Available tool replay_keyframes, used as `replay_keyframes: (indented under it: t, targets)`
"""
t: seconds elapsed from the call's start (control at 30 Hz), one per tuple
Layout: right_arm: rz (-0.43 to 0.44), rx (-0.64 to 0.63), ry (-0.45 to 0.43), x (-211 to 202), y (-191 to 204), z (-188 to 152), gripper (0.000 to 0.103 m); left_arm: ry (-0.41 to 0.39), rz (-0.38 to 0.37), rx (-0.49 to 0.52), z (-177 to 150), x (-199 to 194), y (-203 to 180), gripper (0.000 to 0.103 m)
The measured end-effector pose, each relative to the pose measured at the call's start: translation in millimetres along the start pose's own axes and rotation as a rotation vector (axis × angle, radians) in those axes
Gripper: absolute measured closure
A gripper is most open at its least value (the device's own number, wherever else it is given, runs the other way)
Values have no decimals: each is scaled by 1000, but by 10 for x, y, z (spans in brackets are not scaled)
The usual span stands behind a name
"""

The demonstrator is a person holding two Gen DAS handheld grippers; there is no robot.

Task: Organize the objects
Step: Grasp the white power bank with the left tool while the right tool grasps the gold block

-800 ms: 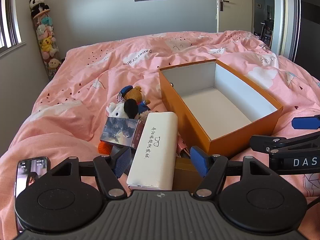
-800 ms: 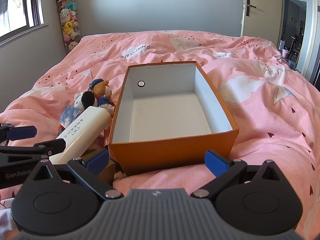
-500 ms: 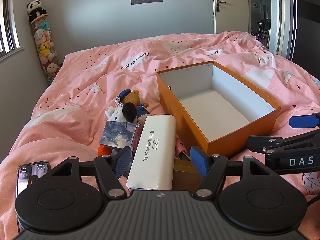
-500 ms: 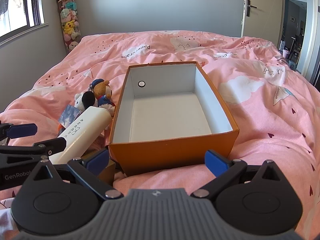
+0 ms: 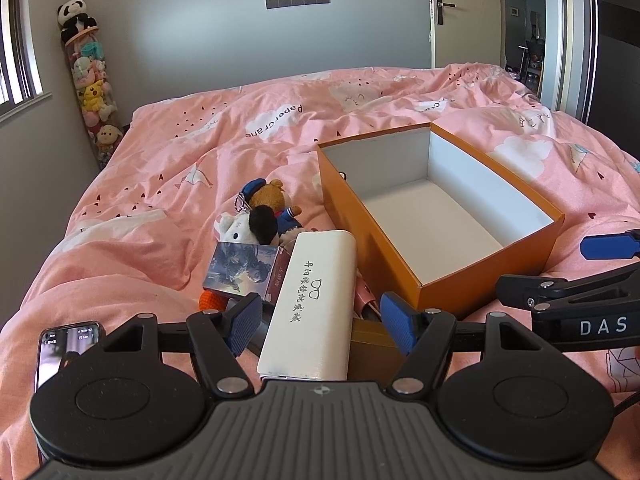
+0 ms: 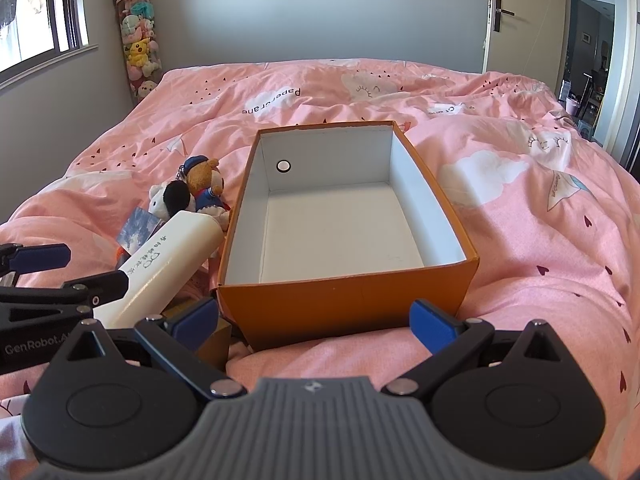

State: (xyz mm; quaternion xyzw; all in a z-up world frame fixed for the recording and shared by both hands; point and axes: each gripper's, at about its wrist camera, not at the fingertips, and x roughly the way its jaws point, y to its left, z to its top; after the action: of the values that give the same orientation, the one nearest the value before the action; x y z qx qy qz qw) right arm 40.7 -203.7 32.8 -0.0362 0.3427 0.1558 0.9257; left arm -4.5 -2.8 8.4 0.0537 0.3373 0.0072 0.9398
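**Left jaws line up on the glasses case**

Pink bedding (image 5: 168,216) fills the view. Ahead of the wide, empty right gripper (image 6: 314,318) sits the empty orange box (image 6: 344,300). Left gripper (image 5: 320,322), unchanged, straddles the white glasses case (image 5: 316,300) unclamped: pickup pending.

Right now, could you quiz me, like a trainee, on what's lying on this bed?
1. True or false: the orange box already holds a toy.
2. Which thing lies between the left gripper jaws?
A. white case
B. phone
C. teddy keychain
3. Fill in: the right gripper jaws are ___.

Key: 1 false, it is empty; 2 A, not squeezed; 3 open.
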Motion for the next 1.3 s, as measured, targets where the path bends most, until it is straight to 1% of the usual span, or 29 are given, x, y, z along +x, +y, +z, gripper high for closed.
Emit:
replay_keyframes:
  t: [0.67, 0.77, 0.8, 0.9, 1.0, 1.07, 1.1, 1.17, 1.2, 1.23, 1.27, 1.3]
  targets:
    - [2, -2, 7, 26, -9, -7, 1, 3, -5, 1, -17, -7, -24, 24]
    - [4, 1, 11, 39, -15, -18, 1, 8, -20, 0, -25, -5, -31, 26]
    - [4, 1, 11, 44, -17, -21, 1, 9, -27, 1, -27, -6, -34, 30]
    - [12, -1, 14, 64, -10, -19, 1, 14, -41, -3, -23, -4, -17, 32]
    - [34, -16, 13, 87, 19, 15, 1, 16, -45, -11, -14, 1, 20, 38]
    - [44, -36, 9, 103, 59, 57, 4, 24, -60, -30, 5, 14, 77, 48]
    - [49, -46, 7, 115, 75, 79, 7, 32, -72, -39, 16, 26, 106, 54]
    - [63, -70, 9, 153, 119, 132, 17, 50, -100, -51, 55, 66, 190, 58]
    - [72, -80, 11, 174, 139, 155, 19, 55, -106, -51, 66, 82, 211, 60]
    - [83, -91, 13, 200, 166, 187, 24, 59, -112, -48, 80, 101, 236, 60]
    - [94, -101, 14, 225, 190, 215, 30, 64, -119, -44, 92, 117, 256, 61]
    - [105, -113, 15, 250, 216, 239, 33, 71, -127, -42, 107, 139, 278, 64]
